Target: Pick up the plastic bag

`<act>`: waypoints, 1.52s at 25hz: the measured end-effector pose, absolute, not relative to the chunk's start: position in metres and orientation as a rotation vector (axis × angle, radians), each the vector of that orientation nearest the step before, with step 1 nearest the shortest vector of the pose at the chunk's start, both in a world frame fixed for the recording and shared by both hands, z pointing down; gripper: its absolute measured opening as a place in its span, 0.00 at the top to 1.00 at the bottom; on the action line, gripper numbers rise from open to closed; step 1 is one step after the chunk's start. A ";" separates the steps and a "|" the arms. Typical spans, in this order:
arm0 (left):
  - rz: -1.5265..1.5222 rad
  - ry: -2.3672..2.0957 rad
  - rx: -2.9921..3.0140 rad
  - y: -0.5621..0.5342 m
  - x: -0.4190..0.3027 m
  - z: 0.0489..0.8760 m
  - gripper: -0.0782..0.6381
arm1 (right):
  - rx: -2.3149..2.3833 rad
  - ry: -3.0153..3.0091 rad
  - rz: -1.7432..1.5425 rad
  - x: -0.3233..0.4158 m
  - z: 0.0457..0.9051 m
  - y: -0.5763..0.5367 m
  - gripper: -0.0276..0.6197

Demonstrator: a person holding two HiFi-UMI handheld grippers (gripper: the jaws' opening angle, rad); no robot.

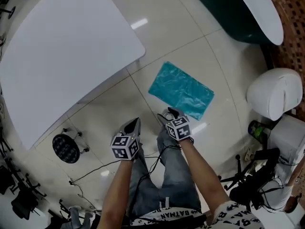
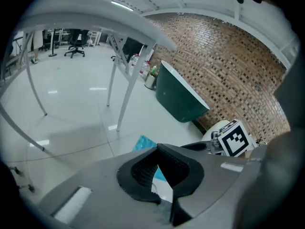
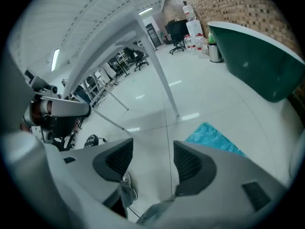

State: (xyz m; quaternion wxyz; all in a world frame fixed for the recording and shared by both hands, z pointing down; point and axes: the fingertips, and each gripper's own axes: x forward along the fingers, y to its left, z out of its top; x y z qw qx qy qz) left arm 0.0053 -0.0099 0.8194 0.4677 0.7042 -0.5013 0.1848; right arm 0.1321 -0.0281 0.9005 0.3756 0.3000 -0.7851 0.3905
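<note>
A teal plastic bag lies flat on the pale tiled floor, just beyond both grippers. My right gripper hovers over the bag's near edge and stands open with nothing between its jaws. The bag shows just past its right jaw. My left gripper is held a little left of the bag. Its pads meet at the tips and hold nothing. A corner of the bag peeks over its jaws. The right gripper's marker cube shows to its right.
A large white table spans the upper left, its legs standing near the bag. A dark green tub-like counter stands top right, a white rounded seat at the right, a black stool lower left. Cables trail by the person's legs.
</note>
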 end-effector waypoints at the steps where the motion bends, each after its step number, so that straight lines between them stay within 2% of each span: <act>1: 0.466 -1.222 1.723 -0.012 0.010 0.840 0.88 | 0.764 -1.982 1.013 0.135 0.926 -0.027 0.52; 14: 0.545 -1.151 1.604 -0.027 0.043 1.071 0.89 | 0.794 -1.848 1.010 0.145 1.184 -0.036 0.52; 20: 0.596 -1.115 1.588 -0.020 0.052 1.144 0.88 | 0.714 -1.845 0.726 0.142 1.278 -0.049 0.52; 25: 0.577 -1.118 1.557 -0.007 0.055 1.175 0.88 | 0.576 -1.807 0.506 0.136 1.325 -0.048 0.52; 33: 0.547 -1.068 1.541 0.017 0.072 1.181 0.88 | 0.537 -1.733 0.516 0.147 1.361 -0.048 0.52; 34: 0.538 -1.068 1.539 0.017 0.073 1.179 0.88 | 0.534 -1.729 0.520 0.149 1.361 -0.050 0.59; 38: 0.516 -1.088 1.517 0.022 0.068 1.178 0.88 | 0.497 -1.722 0.514 0.149 1.362 -0.053 0.65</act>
